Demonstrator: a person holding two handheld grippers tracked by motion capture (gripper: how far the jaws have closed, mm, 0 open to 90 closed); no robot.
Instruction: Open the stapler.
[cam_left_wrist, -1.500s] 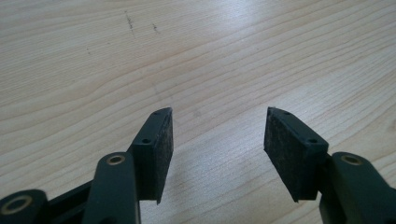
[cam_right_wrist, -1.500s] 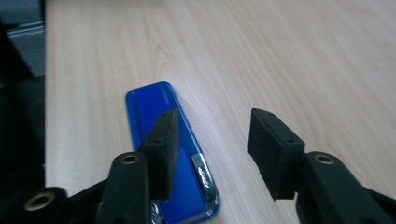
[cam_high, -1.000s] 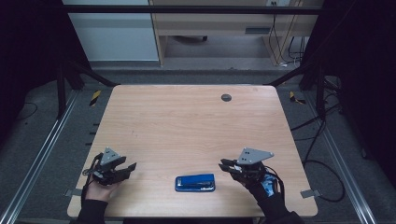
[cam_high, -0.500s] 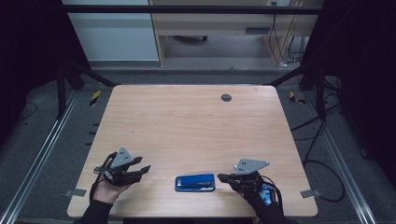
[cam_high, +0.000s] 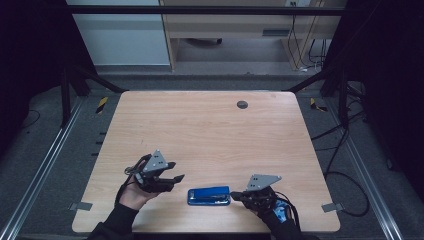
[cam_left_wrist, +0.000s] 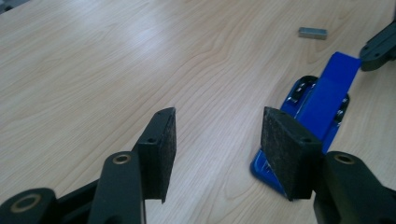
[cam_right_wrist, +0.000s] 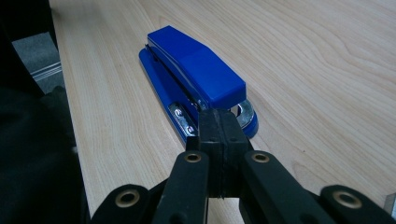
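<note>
While the glossy blue plastic stapler (cam_high: 209, 196) lies flat near the front edge of the pale wooden table (cam_high: 210, 130), nothing is gripped yet. The left claw (cam_left_wrist: 217, 147) hangs wide open and empty just beside one end; the right claw (cam_right_wrist: 218, 140) is pressed closed on nothing at the other. Grasping and any lifting seem left to do.
</note>
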